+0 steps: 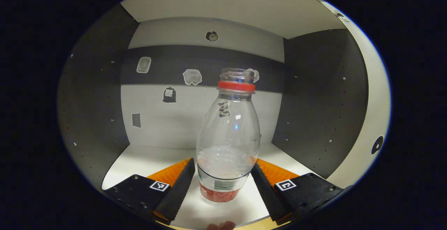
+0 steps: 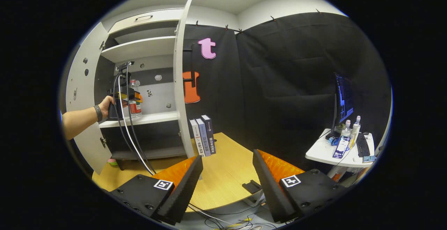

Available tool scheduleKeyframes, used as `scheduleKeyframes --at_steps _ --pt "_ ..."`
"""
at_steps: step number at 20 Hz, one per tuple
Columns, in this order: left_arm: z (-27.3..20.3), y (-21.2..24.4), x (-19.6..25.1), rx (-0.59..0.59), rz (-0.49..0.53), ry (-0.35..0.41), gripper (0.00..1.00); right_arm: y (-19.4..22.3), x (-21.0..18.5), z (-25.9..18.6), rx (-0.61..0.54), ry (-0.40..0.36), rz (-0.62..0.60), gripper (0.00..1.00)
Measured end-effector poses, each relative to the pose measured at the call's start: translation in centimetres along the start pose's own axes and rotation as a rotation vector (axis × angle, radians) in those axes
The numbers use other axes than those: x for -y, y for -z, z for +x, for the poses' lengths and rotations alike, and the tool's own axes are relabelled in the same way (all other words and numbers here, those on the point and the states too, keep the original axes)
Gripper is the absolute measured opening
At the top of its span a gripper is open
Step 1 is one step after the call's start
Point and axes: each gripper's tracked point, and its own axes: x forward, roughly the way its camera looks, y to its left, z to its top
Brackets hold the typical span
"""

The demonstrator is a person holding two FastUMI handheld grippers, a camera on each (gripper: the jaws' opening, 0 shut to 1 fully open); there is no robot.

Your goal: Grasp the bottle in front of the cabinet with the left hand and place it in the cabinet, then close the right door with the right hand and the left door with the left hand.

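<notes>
A recording booth rigged up as a mock household corner. Walled in black cloth (image 2: 279, 83) clipped along the top edge beneath a plain ceiling. Furnished with a white cabinet (image 2: 139, 48), both doors open, standing on a wood-grain worktop (image 2: 223, 167) beside three upright books (image 2: 204, 135). Strung with cables (image 2: 134, 142) trailing from the cabinet shelf over the worktop's near edge. Served off to the side by a small white table (image 2: 323, 153) carrying a monitor (image 2: 344, 101), keyboard (image 2: 361, 146) and bottles.
</notes>
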Motion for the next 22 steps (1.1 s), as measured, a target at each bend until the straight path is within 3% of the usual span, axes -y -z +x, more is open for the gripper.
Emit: scheduleKeyframes --at_steps 5,9,12,17,22 --pt "-3.9 -6.3 0.1 0.228 0.008 -0.011 0.95 0.2 -0.3 -0.2 -0.001 0.000 0.006 0.97" --pt "-10.3 -11.2 0.9 0.383 0.020 0.001 0.92 0.2 -0.8 0.0 -0.001 -0.015 0.013 0.96" --pt "-16.3 -13.4 1.1 0.435 -0.022 0.009 0.94 0.0 -1.9 0.2 0.003 -0.039 0.019 0.97" --pt "-22.3 -11.5 0.0 0.470 -0.097 0.034 0.94 -0.8 -4.3 0.7 0.022 -0.099 0.026 0.97" --pt "-30.2 -5.6 -1.7 0.430 -0.081 -0.033 0.95 -3.2 -7.1 0.9 0.053 -0.184 0.012 0.97"
